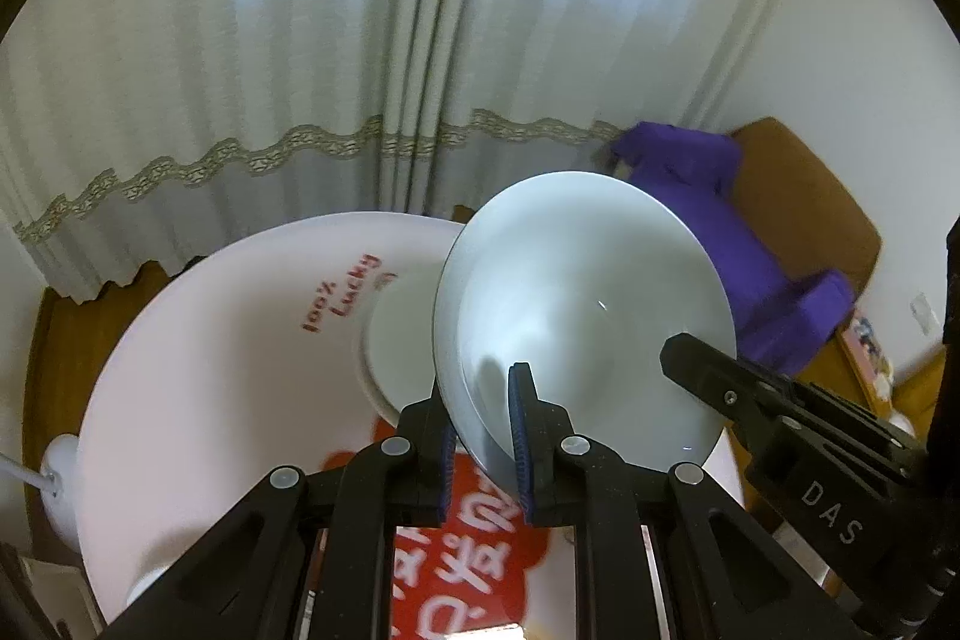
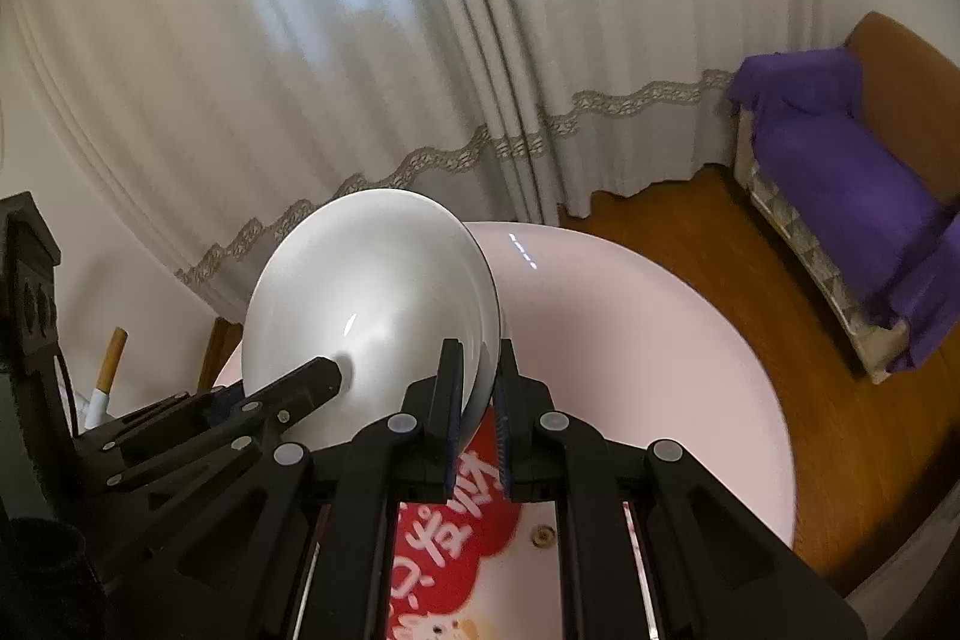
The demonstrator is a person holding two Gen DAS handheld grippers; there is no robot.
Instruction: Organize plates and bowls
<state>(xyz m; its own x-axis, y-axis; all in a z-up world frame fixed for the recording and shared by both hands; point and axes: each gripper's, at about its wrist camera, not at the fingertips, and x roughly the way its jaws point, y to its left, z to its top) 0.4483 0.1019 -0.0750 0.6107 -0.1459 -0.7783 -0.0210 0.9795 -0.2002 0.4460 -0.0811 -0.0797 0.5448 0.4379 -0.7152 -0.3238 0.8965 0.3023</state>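
A white plate [image 1: 576, 316] hangs tilted above the round pale pink table [image 1: 210, 400], gripped on two opposite sides. My left gripper [image 1: 477, 394] is shut on its near left rim, blue pads on either face. Across the plate, my right gripper [image 1: 684, 352] bites the right rim. In the right wrist view the same plate [image 2: 372, 304] stands on edge, with my right gripper [image 2: 479, 358] shut on its right rim and my left gripper [image 2: 330, 376] clamped on its lower left. A second white plate [image 1: 396, 346] lies flat on the table, partly hidden behind the lifted one.
A red decal [image 1: 474, 538] with white characters marks the table's near side. A white object [image 1: 60, 466] sits at the table's left edge. Pale curtains [image 2: 420, 70] hang behind. A purple-covered sofa [image 2: 840, 196] stands on the wooden floor [image 2: 690, 232] to the right.
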